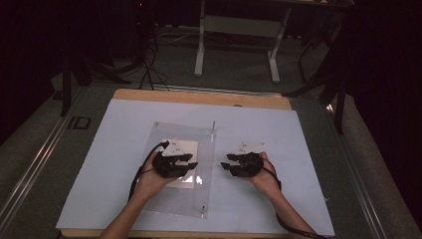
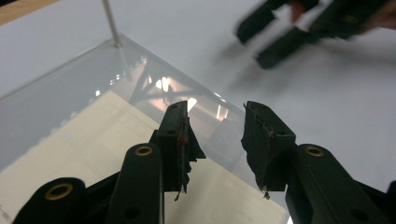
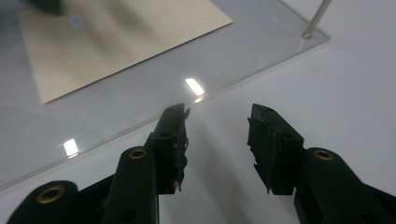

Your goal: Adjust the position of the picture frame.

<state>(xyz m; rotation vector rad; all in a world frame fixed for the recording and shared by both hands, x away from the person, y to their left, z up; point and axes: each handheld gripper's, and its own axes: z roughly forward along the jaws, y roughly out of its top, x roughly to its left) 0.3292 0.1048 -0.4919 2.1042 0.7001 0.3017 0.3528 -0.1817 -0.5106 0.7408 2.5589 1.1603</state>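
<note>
A clear acrylic plate (image 1: 174, 199) lies on the white table sheet, with a cream card (image 1: 188, 181) under it and thin metal posts at its corners (image 1: 213, 130). My left gripper (image 1: 193, 161) hovers over the card, jaws open and empty (image 2: 215, 140). The cream card (image 2: 84, 154) shows beneath the clear plate (image 2: 70, 84) in the left gripper view. My right gripper (image 1: 225, 165) sits just right of the plate's edge, open with nothing between its jaws (image 3: 217, 140). In the right gripper view the plate's edge (image 3: 243, 79) and the card (image 3: 116, 42) lie ahead.
The white sheet (image 1: 298, 149) covers a wooden table whose far edge (image 1: 199, 97) shows. A metal post (image 3: 314, 18) stands at the plate's corner. Beyond the table are a desk frame (image 1: 239, 40) and dark stands on the floor.
</note>
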